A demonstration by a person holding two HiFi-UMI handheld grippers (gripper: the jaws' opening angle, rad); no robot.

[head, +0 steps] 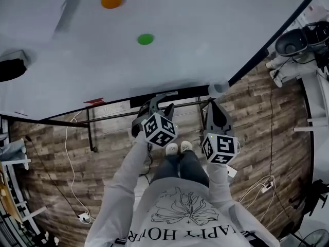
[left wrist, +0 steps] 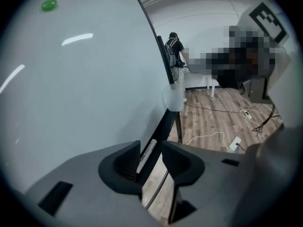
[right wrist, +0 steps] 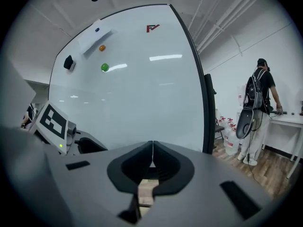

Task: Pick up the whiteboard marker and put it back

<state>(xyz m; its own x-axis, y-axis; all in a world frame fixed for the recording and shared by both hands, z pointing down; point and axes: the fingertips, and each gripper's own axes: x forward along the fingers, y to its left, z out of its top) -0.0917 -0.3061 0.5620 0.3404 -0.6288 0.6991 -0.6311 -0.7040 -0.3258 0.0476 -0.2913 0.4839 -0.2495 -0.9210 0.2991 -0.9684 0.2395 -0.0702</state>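
A white whiteboard marker (left wrist: pixel 147 153) lies along the black tray (left wrist: pixel 164 126) at the bottom edge of the whiteboard (head: pixel 180 60). My left gripper (left wrist: pixel 150 148) is open around it: the marker sits close to the left pad, with a gap to the right pad. In the head view the left gripper (head: pixel 160 105) points at the tray below the green magnet (head: pixel 145 39). My right gripper (head: pixel 214 103) hovers near the board's lower right corner cap (head: pixel 218 88). In its own view the right gripper (right wrist: pixel 152 144) is shut with nothing between its jaws.
An orange magnet (head: pixel 112 0) and a black eraser (head: pixel 11 68) sit on the board. Cables and a power strip (head: pixel 84 217) lie on the wood floor, and the board's metal stand (head: pixel 91 133) is below. A person with a backpack (right wrist: pixel 258 103) stands at a table behind.
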